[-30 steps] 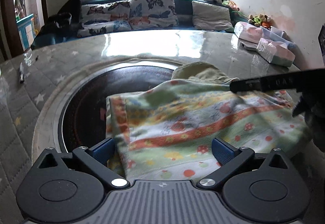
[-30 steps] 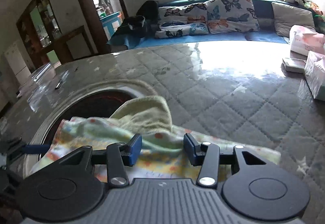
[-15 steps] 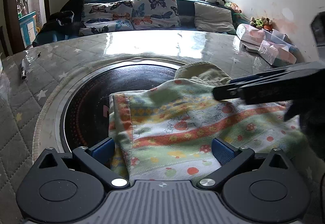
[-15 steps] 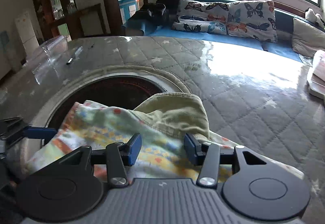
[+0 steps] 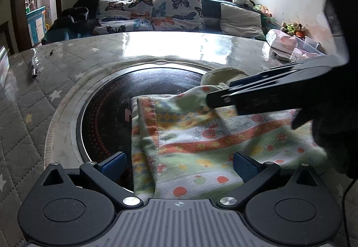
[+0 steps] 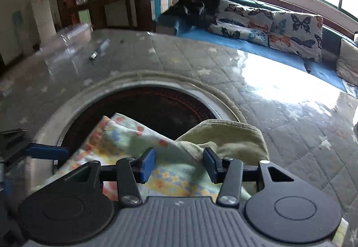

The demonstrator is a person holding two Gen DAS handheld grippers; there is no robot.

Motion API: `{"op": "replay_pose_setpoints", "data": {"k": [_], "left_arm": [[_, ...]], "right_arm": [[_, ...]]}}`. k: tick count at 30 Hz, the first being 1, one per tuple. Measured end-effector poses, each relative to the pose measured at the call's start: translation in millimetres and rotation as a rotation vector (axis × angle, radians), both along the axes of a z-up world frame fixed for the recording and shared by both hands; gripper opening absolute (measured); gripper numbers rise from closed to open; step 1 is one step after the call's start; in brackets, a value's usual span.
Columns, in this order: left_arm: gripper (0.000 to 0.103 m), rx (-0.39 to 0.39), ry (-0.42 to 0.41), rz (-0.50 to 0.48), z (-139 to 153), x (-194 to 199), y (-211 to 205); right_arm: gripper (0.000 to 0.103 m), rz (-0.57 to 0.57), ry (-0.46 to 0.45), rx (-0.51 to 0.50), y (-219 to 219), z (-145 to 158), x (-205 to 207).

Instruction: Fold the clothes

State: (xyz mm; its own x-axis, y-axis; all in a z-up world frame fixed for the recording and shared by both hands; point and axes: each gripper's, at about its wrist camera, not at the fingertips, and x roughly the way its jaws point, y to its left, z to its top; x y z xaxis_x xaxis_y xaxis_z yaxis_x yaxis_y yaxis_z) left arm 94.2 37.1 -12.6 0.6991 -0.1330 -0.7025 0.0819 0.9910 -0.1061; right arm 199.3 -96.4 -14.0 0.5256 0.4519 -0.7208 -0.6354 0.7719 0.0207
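Item 1: pen (image 5: 34,67), loose near the bench's (image 5: 67,72) left edge, well apart from the work.

Item 2: dark round inset (image 5: 107,112), mid-bench, ringed by the quilted cover.

Item 3: left tool (image 5: 177,163), jaws wide apart, gripping nothing; it sits low over the near hem, likely ready to pin or take that edge.

Item 4: printed cloth (image 5: 201,141), folded, half over the inset's right side and half on the quilted cover. An olive garment (image 6: 226,135) lies bunched just behind, touching it.

Item 5: right tool (image 6: 179,163), jaws partly open, straddling the cloth's raised far fold without closing; probably positioned to pinch it for the next fold.
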Motion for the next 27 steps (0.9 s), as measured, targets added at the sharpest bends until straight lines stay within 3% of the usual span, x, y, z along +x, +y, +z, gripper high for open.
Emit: {"op": "replay_pose_setpoints", "data": {"k": [4, 12, 19, 27], "left_arm": [[0.103, 0.002, 0.006, 0.005, 2, -1, 1], [0.103, 0.026, -0.032, 0.022, 17, 6, 2], [0.103, 0.026, -0.027, 0.072, 16, 26, -6], [0.103, 0.08, 0.001, 0.087, 2, 35, -13]], "right_arm": [[0.056, 0.0, -0.004, 0.008, 7, 2, 6], [0.057, -0.034, -0.046, 0.039, -41, 28, -12], [0.057, -0.075, -0.01, 0.035, -75, 9, -33], [0.059, -0.046, -0.042, 0.036, -82, 8, -71]]}}
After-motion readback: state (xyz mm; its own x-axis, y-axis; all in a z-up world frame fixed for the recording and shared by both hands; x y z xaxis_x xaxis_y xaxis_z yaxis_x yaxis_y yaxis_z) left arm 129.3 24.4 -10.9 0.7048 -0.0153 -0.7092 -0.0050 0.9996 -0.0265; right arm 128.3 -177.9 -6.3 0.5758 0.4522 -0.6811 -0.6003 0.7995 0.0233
